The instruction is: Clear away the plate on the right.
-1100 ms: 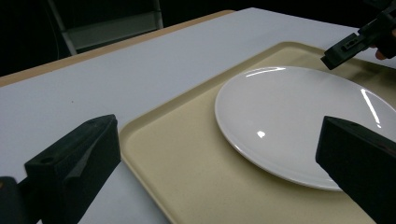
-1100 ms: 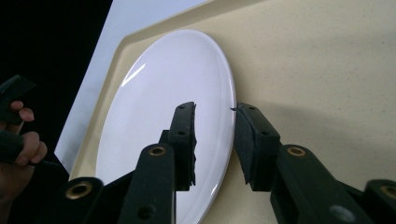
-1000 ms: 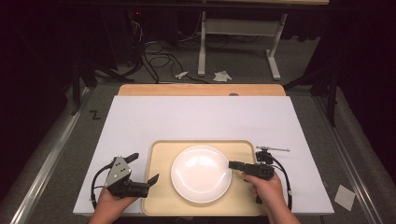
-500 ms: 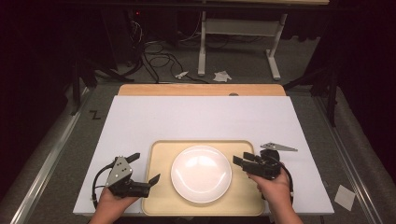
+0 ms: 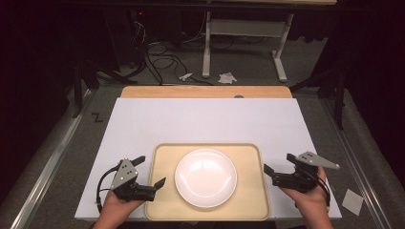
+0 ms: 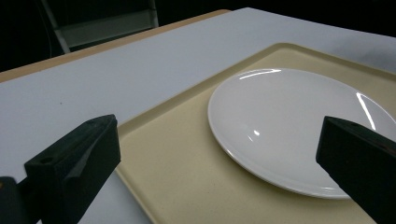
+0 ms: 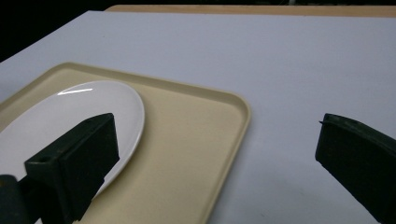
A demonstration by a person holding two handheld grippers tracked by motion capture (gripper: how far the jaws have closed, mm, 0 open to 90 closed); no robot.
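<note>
Dark floor with loose cables and a metal stand fills the top of the high view, and below it a white table (image 5: pixel 205 121) with a wooden strip along its far edge takes up the middle of the frame. Lower centre on that table lies a beige tray (image 5: pixel 207 152), its rim raised and corners rounded. A white plate (image 5: pixel 206 177) sits flat in the middle of the tray, clear of the rim on every side.

At the lower left of the high view, the left gripper (image 5: pixel 152 171) is held in a hand just beside the tray's left edge, its jaws spread wide with nothing between them; in the left gripper view they frame the tray's left rim and the near side of the plate. At the lower right, the right gripper (image 5: pixel 279 164) is held just off the tray's right edge, jaws likewise wide apart and empty, over bare table.
</note>
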